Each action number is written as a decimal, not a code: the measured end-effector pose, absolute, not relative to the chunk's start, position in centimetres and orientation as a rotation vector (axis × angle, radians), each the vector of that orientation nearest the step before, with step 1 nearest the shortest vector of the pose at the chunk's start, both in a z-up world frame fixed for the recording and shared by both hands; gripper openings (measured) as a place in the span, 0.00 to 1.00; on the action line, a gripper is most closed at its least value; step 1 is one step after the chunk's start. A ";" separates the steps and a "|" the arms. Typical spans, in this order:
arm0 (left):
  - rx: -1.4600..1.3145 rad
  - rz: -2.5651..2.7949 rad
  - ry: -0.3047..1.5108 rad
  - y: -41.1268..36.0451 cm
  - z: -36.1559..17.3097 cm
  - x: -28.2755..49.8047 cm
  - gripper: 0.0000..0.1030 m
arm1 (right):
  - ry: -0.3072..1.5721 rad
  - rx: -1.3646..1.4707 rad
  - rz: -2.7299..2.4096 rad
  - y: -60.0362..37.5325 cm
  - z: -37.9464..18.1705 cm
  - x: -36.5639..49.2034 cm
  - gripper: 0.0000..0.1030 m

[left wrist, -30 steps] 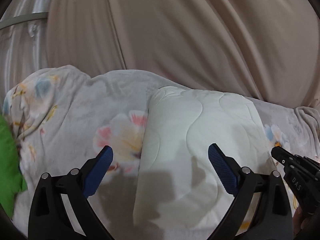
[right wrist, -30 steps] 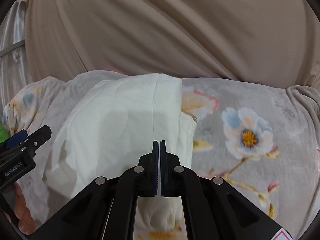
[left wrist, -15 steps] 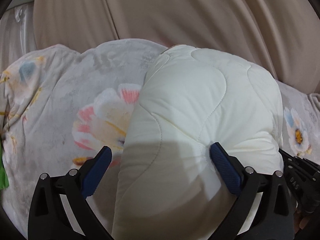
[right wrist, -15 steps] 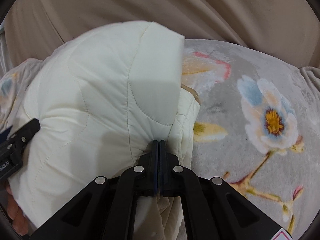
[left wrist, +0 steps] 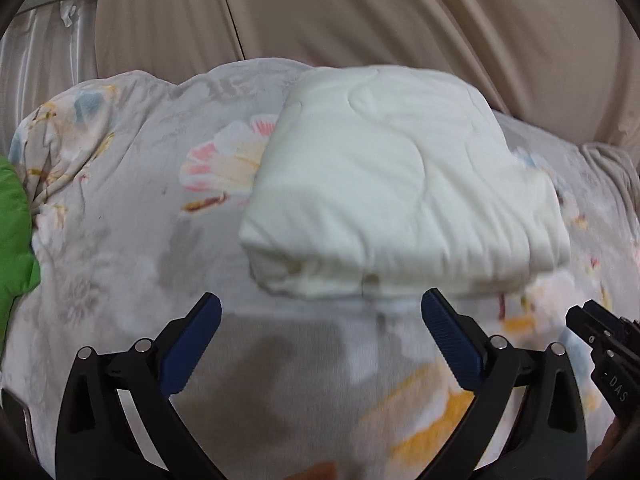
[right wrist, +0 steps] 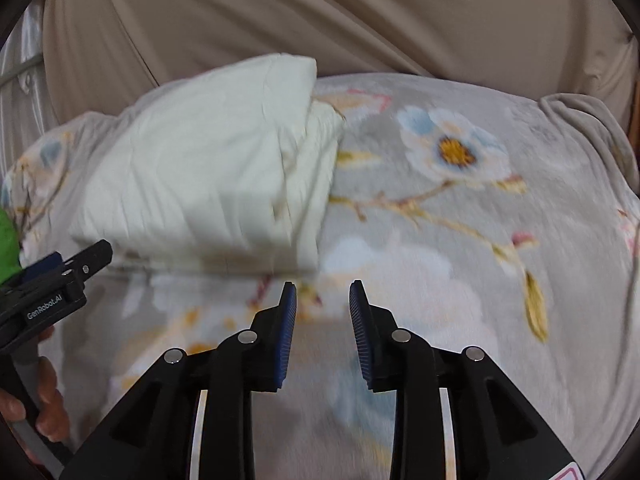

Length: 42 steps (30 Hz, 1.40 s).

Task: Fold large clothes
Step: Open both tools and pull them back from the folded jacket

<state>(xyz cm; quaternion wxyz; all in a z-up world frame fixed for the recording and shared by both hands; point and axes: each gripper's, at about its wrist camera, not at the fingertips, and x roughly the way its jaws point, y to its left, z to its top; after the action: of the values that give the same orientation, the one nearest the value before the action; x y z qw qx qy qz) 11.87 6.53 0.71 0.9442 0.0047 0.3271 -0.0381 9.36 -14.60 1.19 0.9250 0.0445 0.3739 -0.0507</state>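
- Left wrist view shows the floral blanket (left wrist: 120,216) as the broad soft bed under everything; the beige curtain (left wrist: 400,12) hangs close behind its far edge, so I judge there is little room to push anything away from the person; a green cloth (left wrist: 16,232) lies at the left border
- the cream quilted garment (left wrist: 392,184), folded into a thick block, lies on the blanket towards its far side, near the curtain; it looks puffy, light and limp, likely to spring open and slump when lifted, not fragile and not slippery
- its layered open edges face the grippers along the near side and, in the right wrist view, down the right side (right wrist: 308,184); a hold there should take all the layers together, or only the top one will come up
- bare blanket lies open in front of the block and wide to its right; that is the free room for another fold or a slide
- left gripper (left wrist: 320,336) stands wide apart and empty, just short of the near edge
- right gripper (right wrist: 322,312), whose jaws have just been opening, stands partly apart with only blanket between them, clear of the garment's corner
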 end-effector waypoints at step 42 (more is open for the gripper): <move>0.130 -0.035 0.715 3.1 -3.1 7.5 0.95 | 0.804 0.024 -0.113 -10.3 -2.9 5.8 0.40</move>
<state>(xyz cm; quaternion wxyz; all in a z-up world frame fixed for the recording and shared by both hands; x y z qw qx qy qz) 7.49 3.08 -3.09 0.9346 0.0634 0.3497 -0.0169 5.80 -10.28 -2.89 0.9186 0.0118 0.3911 -0.0550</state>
